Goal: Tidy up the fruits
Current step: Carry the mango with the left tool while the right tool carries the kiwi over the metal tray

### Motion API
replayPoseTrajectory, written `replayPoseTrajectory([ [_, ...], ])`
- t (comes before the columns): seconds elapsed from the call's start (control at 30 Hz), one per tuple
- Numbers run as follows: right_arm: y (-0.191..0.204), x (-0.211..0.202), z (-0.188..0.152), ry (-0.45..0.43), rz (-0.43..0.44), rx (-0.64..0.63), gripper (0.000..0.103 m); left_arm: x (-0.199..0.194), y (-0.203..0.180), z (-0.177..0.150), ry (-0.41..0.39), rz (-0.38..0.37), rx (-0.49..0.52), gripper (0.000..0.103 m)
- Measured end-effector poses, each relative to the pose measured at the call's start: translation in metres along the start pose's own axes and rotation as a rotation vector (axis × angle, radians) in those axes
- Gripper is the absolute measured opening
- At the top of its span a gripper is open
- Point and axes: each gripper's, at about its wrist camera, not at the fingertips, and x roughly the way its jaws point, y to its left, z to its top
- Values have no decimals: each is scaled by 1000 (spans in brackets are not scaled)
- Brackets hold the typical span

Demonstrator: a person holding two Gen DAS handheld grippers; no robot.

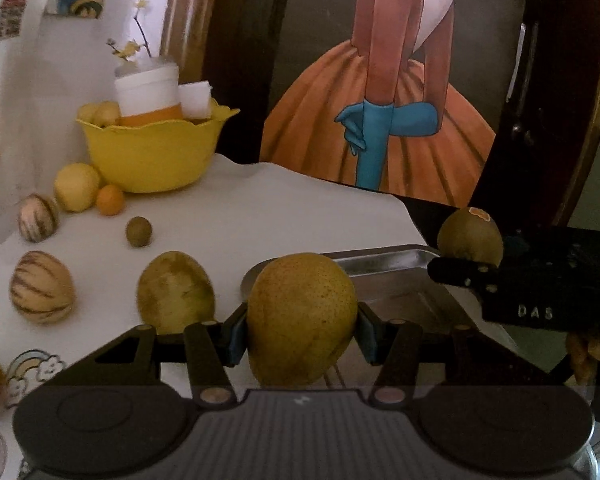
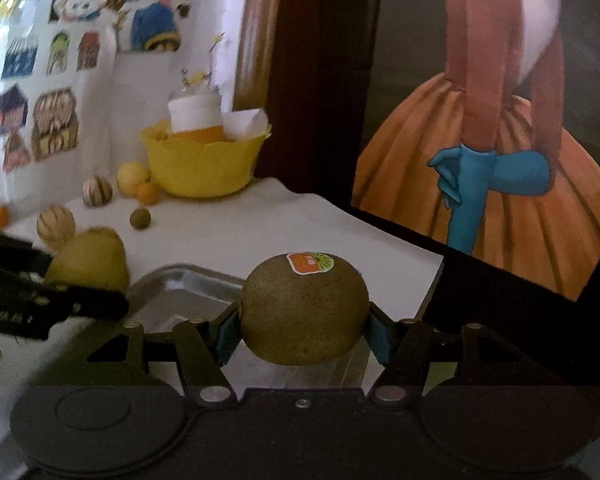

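My left gripper [image 1: 302, 330] is shut on a yellow-green pear [image 1: 300, 316], held above the near edge of a metal tray [image 1: 396, 292]. My right gripper [image 2: 302, 328] is shut on a brown kiwi [image 2: 304, 308] with an orange sticker, also over the metal tray [image 2: 180, 284]. In the left wrist view the right gripper [image 1: 460, 272] shows at the right with the kiwi [image 1: 470, 236]. From the right wrist camera, the left gripper [image 2: 88, 300] appears at the left edge, the pear [image 2: 90, 260] in it.
On the white table [image 1: 260, 216] lie another pear [image 1: 175, 292], two striped melons [image 1: 42, 286] [image 1: 38, 216], a small kiwi [image 1: 139, 231], a lemon [image 1: 77, 187] and a small orange [image 1: 110, 199]. A yellow bowl [image 1: 152, 152] with jars stands at the back. A large painting [image 1: 380, 100] leans behind.
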Motion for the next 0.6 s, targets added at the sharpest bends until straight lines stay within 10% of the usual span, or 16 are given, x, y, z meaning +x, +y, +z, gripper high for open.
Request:
replayPoseTrajectory([
  [0.6,13,36,-10,58,-8,-162,64,27,-12,-7,16,20,137,58],
])
